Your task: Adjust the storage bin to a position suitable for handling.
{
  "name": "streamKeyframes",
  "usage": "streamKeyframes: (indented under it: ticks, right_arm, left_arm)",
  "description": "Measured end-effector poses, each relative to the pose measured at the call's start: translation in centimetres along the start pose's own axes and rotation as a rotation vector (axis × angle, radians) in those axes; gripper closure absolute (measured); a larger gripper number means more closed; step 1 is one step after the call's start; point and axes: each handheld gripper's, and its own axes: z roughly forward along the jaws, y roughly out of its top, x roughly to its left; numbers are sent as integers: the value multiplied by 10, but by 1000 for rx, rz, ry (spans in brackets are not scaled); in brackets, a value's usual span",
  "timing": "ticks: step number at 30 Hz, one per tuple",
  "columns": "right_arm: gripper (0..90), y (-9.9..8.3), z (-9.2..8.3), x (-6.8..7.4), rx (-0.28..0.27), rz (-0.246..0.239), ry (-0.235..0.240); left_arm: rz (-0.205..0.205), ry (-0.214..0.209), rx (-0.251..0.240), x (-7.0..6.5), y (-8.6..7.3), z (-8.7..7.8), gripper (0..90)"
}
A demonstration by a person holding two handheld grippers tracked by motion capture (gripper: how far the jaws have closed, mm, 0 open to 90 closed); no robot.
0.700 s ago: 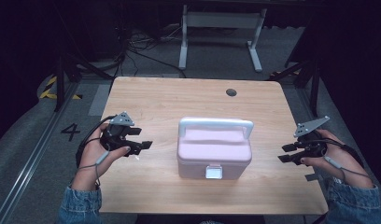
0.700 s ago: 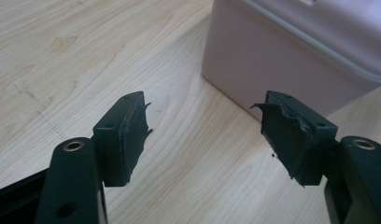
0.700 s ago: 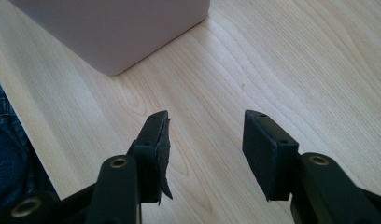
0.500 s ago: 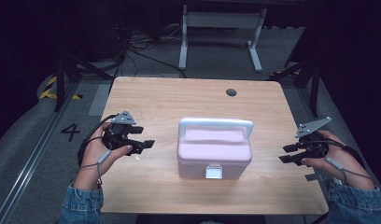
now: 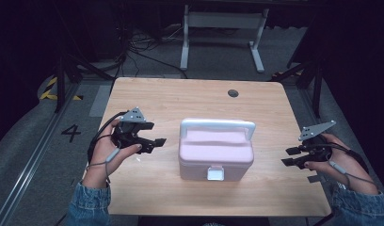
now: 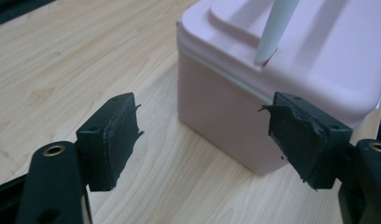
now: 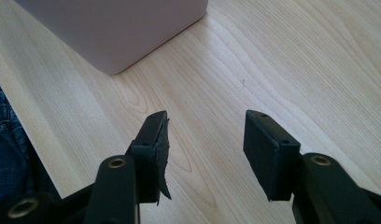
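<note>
A pink lidded box with a white handle and a white front latch stands mid-table on the wooden table. My left gripper hovers just left of the box, pointing at it, jaws open and empty. From the left gripper view, the box and its handle lie close ahead of the left gripper. My right gripper is held to the box's right, apart from it, open with nothing between its pads. The right gripper looks over bare wood, a box corner farther ahead.
A round cable hole sits near the table's far edge. A white metal frame stands on the floor behind the table. A "4" marking is on the floor at left. Blue denim shows past the near table edge.
My left gripper has shifted a little to the right, closer to the box. The right gripper and the box have stayed put.
</note>
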Motion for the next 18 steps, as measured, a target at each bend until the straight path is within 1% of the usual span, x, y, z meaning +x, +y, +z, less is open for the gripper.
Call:
streamKeyframes:
  ticks: [4, 6, 9, 10, 11, 12, 13, 15, 16, 17, 18]
  right_arm:
    - [506, -2, -1, 1, -6, 12, -5]
    - [506, -4, -2, 2, -11, 15, -6]
    - [506, -6, -3, 3, -15, 23, -9]
    - [506, -6, -3, 3, -17, 23, -11]
    - [506, -7, -3, 3, -16, 23, -13]
    - [506, -7, -2, 3, -17, 22, -18]
    - [507, -7, -1, 3, -21, 18, -16]
    - [506, -7, 0, 4, -20, 20, -13]
    - [506, -7, 0, 4, -20, 20, -13]
    - [506, -7, 1, 4, -17, 23, -15]
    - [506, -8, 2, 4, -18, 21, -16]
  left_arm:
    - [25, 0, -28, -6, 9, 8, 202]
    - [33, -17, -31, -9, 13, 13, 199]
    - [37, -40, -63, -14, 19, 21, 199]
    - [45, -37, -70, -14, 21, 23, 200]
    - [63, -45, -84, -16, 23, 26, 210]
    - [75, -46, -92, -17, 25, 28, 239]
    - [78, -67, -99, -20, 29, 33, 268]
    - [90, -65, -103, -21, 32, 39, 273]
    - [90, -65, -103, -21, 32, 39, 278]
    - [92, -75, -106, -22, 34, 44, 280]
    - [92, -75, -106, -22, 34, 44, 281]
